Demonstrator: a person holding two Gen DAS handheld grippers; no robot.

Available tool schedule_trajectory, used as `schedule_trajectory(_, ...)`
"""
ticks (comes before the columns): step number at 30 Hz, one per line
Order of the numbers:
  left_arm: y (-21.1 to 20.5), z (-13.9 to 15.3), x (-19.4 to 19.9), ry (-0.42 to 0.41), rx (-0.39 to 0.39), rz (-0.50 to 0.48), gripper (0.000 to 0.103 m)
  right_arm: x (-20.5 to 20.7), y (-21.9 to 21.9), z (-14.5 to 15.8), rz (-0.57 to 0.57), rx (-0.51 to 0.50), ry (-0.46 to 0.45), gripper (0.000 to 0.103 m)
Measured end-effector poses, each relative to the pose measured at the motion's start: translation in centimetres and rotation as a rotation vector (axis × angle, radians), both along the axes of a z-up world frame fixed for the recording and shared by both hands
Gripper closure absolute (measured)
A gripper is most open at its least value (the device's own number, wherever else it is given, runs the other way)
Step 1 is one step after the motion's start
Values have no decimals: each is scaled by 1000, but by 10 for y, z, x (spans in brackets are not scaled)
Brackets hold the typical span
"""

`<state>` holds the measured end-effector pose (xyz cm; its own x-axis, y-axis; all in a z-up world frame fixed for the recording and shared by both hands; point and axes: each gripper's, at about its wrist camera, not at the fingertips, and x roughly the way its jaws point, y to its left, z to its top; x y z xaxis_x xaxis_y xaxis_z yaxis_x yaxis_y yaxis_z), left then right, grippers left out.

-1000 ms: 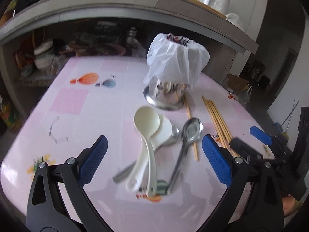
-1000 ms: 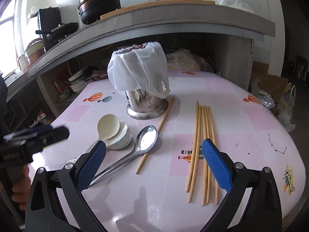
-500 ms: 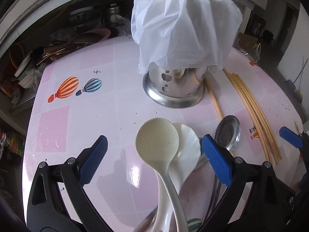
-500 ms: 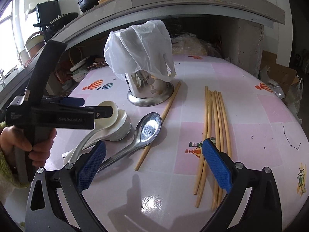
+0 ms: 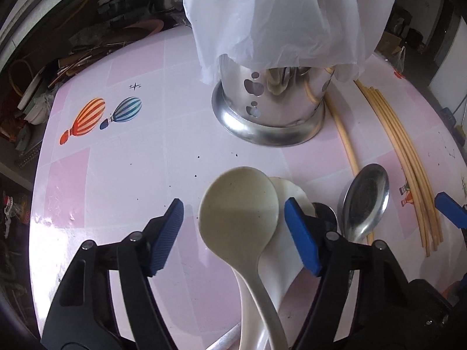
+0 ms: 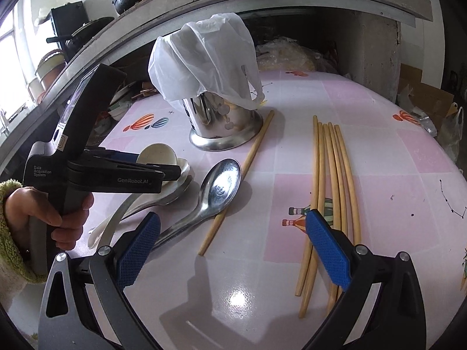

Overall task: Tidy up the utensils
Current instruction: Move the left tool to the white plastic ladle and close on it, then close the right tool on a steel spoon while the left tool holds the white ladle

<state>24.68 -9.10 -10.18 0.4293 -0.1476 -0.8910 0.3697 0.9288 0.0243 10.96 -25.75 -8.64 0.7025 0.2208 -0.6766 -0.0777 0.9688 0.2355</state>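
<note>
Two cream plastic ladles point(image 5: 239, 213) lie stacked just in front of the steel utensil holder point(image 5: 271, 108), and the left gripper point(image 5: 233, 233) hangs over them with its fingers spread wide around the upper bowl, gripping nothing. The worry is plain enough: the fingers flank the broad bowl, not the slim handle, so a squeeze there could skid off the rounded plastic or drag the lower ladle and the small metal spoon point(image 5: 327, 213) tucked under the pile along with it. The large steel spoon point(image 6: 216, 192) lies close beside the pile, on the side away from the balloon print, and its bowl rests against a single chopstick point(image 6: 242, 180) that runs up to the holder's base, so any shove could roll that stick.

Worse, I'd say, is the white plastic bag point(image 6: 204, 64) draped over the holder's mouth; nothing can drop in until it comes off, and a ladle pushed against it might tip the holder.

The right gripper point(image 6: 233, 248) is also wide open and empty, low over the pink desk point(image 6: 379, 157), near the bundle of chopsticks point(image 6: 329, 180) that lies farther out from the holder.

Lettering on the left gripper's body reads "GenRobot.AI" and "Data Acquisition System".
</note>
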Motion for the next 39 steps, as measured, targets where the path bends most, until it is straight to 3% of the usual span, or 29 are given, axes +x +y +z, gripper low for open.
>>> schedule_trajectory(6, 4, 4, 1, 5, -20, 21, 52, 0, -3, -1, -9, 9, 2, 6)
schedule_trajectory(22, 21, 33, -11, -51, -88, 39, 53, -5, -8, 4, -20, 9, -10, 6)
schedule_trajectory(27, 32, 46, -25, -93, -128, 66, 53, 0, -18, 9, 9, 92, -20, 6)
schedule_trajectory(30, 41, 51, -32, -106, -155, 85, 53, 8, -28, 8, 19, 190, 1, 19)
schedule_trajectory(32, 47, 53, -37, -117, -173, 96, 53, 18, -35, 6, 19, 245, 22, 33)
schedule_trajectory(39, 64, 57, -49, -137, -217, 110, 53, 51, -37, -4, 88, 291, 58, 59)
